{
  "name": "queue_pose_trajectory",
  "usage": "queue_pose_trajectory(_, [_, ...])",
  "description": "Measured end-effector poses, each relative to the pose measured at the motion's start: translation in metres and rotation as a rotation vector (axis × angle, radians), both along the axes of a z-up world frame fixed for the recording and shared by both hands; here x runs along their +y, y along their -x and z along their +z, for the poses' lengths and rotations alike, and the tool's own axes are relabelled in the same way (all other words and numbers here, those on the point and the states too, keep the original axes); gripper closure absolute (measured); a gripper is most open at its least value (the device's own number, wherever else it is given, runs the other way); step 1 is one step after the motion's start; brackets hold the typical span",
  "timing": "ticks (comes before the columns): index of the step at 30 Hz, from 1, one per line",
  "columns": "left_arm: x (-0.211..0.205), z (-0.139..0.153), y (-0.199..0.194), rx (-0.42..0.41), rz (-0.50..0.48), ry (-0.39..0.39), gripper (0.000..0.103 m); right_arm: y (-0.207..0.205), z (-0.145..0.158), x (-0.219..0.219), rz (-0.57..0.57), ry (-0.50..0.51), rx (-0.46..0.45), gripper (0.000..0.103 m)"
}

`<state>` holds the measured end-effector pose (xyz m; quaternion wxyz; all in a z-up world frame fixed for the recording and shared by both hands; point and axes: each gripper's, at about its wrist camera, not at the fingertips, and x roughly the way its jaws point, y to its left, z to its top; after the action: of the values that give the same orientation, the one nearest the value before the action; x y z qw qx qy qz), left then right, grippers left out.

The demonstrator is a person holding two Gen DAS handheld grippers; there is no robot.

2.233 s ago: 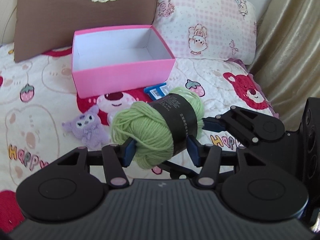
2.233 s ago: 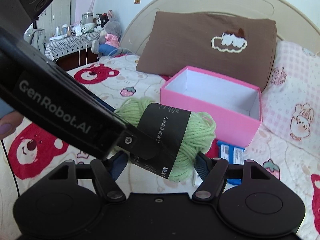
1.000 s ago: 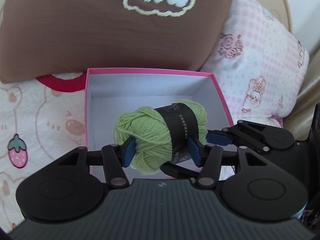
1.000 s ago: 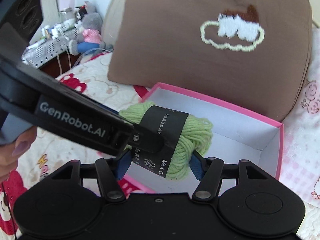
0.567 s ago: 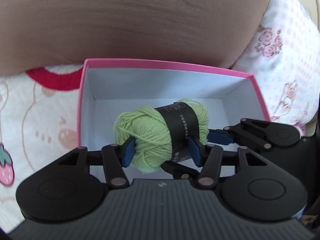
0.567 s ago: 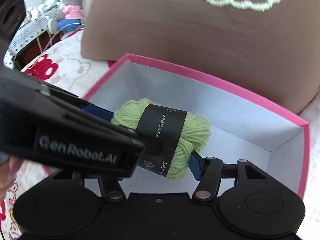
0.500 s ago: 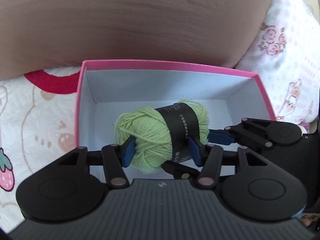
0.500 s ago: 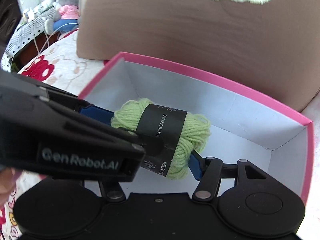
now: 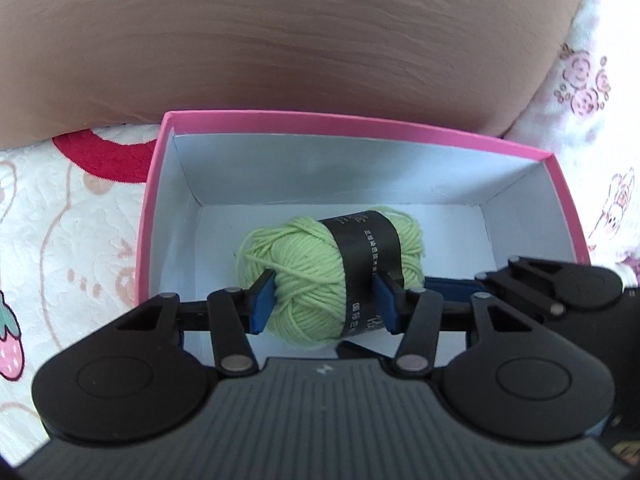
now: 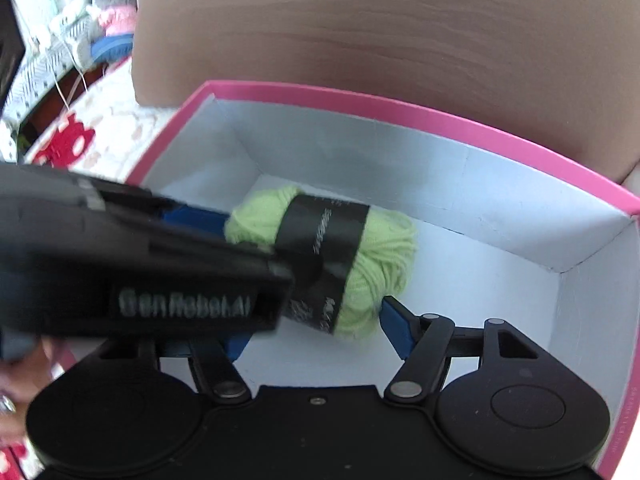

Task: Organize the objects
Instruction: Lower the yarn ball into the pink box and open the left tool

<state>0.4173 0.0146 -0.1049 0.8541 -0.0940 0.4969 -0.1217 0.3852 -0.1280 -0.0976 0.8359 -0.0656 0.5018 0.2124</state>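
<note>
A green yarn ball (image 9: 304, 264) with a black paper band sits low inside the pink box (image 9: 360, 122), close to its white floor. My left gripper (image 9: 324, 306) is closing on it, and both blue pads press into the wool. In the right wrist view the yarn ball (image 10: 384, 252) lies between the jaws of my right gripper (image 10: 316, 336), which are opening; its right pad (image 10: 394, 330) stands just off the wool. The left gripper's black body (image 10: 140, 264) crosses in front and hides the other pad. The box rim (image 10: 400, 110) surrounds both.
A brown pillow (image 9: 280, 40) leans right behind the box, with a pink patterned pillow (image 9: 592, 80) to its right. The printed bedspread (image 9: 60, 220) lies left of the box. A side table with plush toys (image 10: 80, 20) stands far left. A hand (image 10: 16, 380) holds the left gripper.
Both grippers have sunk with the yarn ball from above the box down into it. The right gripper's jaws have spread away from the wool, while the left gripper's keep squeezing it.
</note>
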Motion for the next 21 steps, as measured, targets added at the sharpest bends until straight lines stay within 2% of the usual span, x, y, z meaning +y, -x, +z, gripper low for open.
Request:
queue_pose_trajectory(3, [0.001, 0.005, 0.003, -0.019, 0.019, -0.002, 0.056, 0.001, -0.007, 0.01, -0.027, 0.128, -0.029, 0.033])
queue_pose_trajectory(4, [0.001, 0.007, 0.004, -0.02, 0.028, -0.002, 0.057, 0.001, -0.009, 0.013, -0.037, 0.167, -0.036, 0.041])
queue_pose_trajectory(5, [0.002, 0.01, 0.004, -0.018, 0.034, 0.005, 0.059, 0.001, -0.011, 0.014, -0.042, 0.167, -0.037, 0.049])
queue_pose_trajectory(6, [0.004, 0.012, 0.005, -0.021, 0.038, 0.011, 0.062, 0.001, -0.012, 0.014, -0.045, 0.151, -0.03, 0.062])
queue_pose_trajectory(7, [0.005, 0.013, 0.005, -0.025, 0.043, 0.011, 0.063, 0.0, -0.012, 0.015, -0.054, 0.135, -0.025, 0.068])
queue_pose_trajectory(9, [0.01, 0.012, 0.004, -0.021, 0.041, 0.006, 0.064, 0.0, -0.011, 0.016, -0.075, 0.093, -0.025, 0.072])
queue_pose_trajectory(13, [0.013, 0.011, 0.008, -0.052, 0.044, 0.004, 0.066, 0.0, -0.012, 0.026, -0.092, 0.072, -0.04, 0.073])
queue_pose_trajectory(16, [0.019, 0.013, 0.012, -0.086, 0.067, 0.03, 0.066, -0.003, -0.014, 0.026, -0.146, 0.055, -0.028, 0.073])
queue_pose_trajectory(19, [0.027, 0.015, 0.016, -0.09, 0.106, 0.086, 0.066, -0.004, -0.014, 0.028, -0.156, 0.083, -0.034, 0.072])
queue_pose_trajectory(21, [0.03, 0.021, 0.022, -0.108, 0.11, 0.079, 0.066, 0.0, -0.011, 0.027, -0.16, 0.084, -0.051, 0.071])
